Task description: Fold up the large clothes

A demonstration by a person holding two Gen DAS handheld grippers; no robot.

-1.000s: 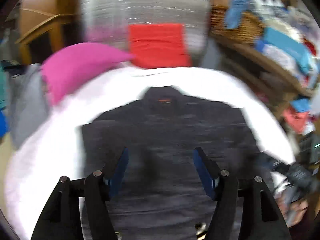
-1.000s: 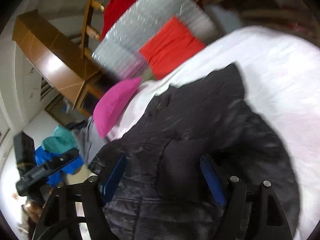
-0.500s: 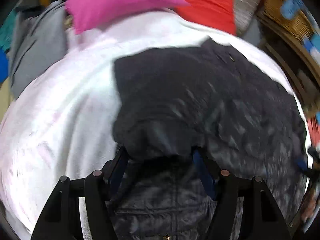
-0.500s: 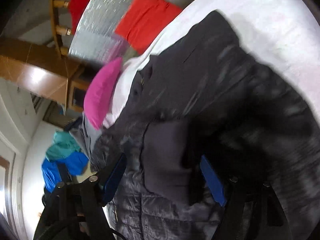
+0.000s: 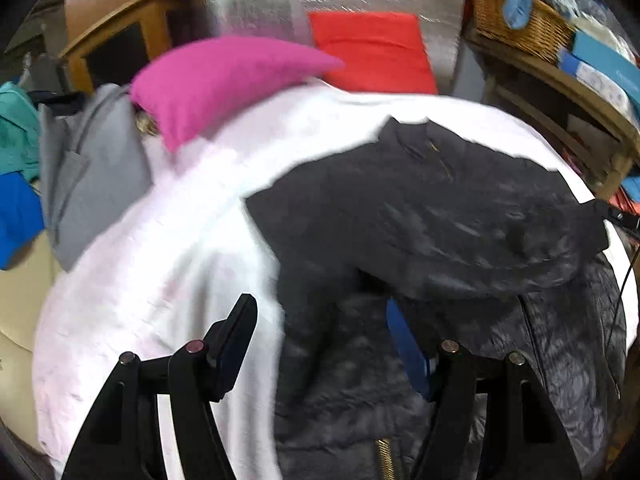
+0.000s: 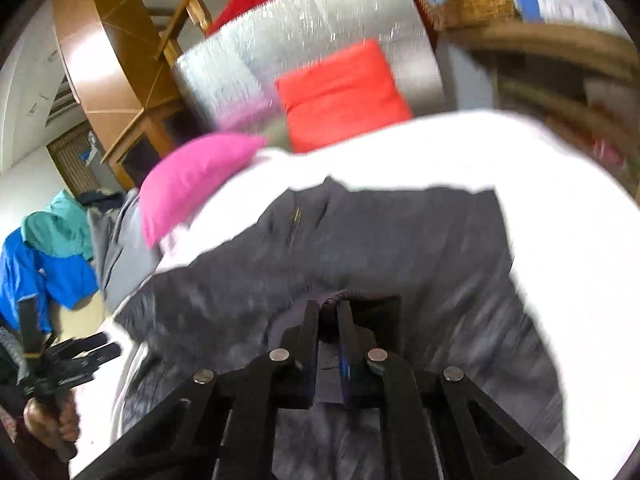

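Jacket (image 6: 400,248) first: our right tongs (image 6: 328,320) are now clamped on a dark cuff of it, where half a second ago they stood open around the sleeve. Our left tongs (image 5: 320,320) have opened and let go, their fingers apart above the quilted front near the zip. The sleeve (image 5: 480,240) now lies folded across the body, so we judge one fold is made and the right sleeve is next. Beyond, the jacket spreads over the white bed (image 5: 168,240), with a pink pillow (image 5: 224,76) and a red cushion (image 5: 372,52) farther back.
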